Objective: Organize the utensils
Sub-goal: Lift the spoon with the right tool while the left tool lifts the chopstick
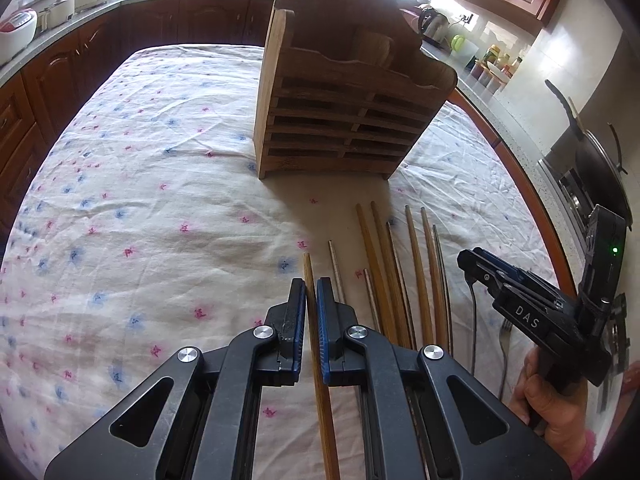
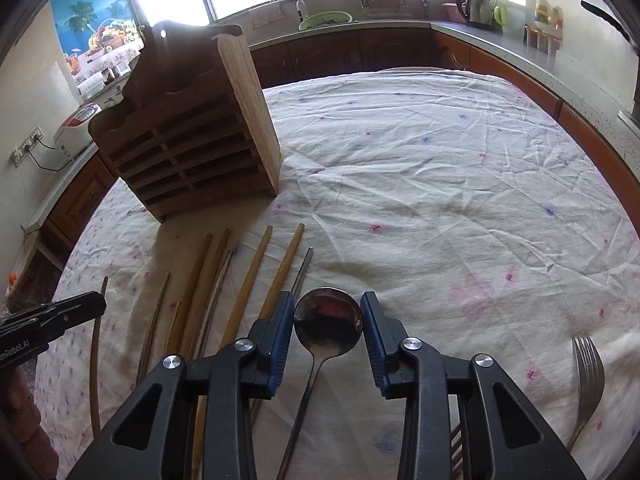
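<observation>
The left gripper [image 1: 311,294] was pinched nearly closed on a single wooden chopstick [image 1: 318,360], whose slim brown shaft ran up between the blue pads and stuck out a little past the tips. Ahead of it and slightly to its right stood the wooden utensil rack [image 1: 340,120], a weathered box of horizontal slats with a scalloped front rail and a tall back board. Just to the right of the left gripper, the other chopsticks [image 1: 400,280] lay roughly side by side on the cloth, some of round brown wood, some thin and metallic.

The right gripper [image 2: 328,312] stood partly open, its blue ribbed pads on either side of the round bowl of a metal spoon [image 2: 329,322]. The pads sat right at the bowl's edges; whether they pressed on it or merely flanked it could not be told for sure from the wrist view. The spoon's thin handle ran back under the gripper between the black arms. From this gripper the rack [image 2: 192,136] stood ahead to the left, and the row of chopsticks [image 2: 248,292] lay immediately to its left, their ends pointing toward the rack. Well off to its right a steel fork [image 2: 586,376] lay on the tablecloth [image 2: 440,180], a wrinkled white fabric dotted with small pink and blue flowers.
</observation>
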`<state>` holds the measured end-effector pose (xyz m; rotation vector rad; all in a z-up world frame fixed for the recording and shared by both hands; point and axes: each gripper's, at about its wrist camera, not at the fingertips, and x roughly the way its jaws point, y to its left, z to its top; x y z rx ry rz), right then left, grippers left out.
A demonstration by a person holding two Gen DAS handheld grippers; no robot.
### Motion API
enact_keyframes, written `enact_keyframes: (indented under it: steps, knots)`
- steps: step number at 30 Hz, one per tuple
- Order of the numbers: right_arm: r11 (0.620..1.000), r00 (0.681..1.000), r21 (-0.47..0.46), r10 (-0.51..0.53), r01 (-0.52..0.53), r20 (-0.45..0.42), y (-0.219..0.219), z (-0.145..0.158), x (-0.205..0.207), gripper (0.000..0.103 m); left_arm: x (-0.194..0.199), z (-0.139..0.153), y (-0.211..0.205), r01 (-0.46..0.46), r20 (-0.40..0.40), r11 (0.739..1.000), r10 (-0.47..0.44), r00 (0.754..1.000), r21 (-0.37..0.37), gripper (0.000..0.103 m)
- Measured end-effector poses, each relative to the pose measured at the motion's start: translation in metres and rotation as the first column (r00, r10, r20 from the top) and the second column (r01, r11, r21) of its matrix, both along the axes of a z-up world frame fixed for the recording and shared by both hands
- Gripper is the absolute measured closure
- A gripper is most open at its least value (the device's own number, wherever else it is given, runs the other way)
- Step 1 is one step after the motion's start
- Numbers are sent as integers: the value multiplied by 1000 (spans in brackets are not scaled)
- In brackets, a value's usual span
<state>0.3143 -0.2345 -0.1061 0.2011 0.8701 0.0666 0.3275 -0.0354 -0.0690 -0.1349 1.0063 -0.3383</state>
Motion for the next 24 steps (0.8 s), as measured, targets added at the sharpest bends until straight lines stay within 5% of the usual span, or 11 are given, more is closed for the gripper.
enact_keyframes:
  steps: [24]
  knots:
    - [996,964,-3,91,-93,249,20,122,-72,69,-79,109,36,0,215,989,32,976,-146,98]
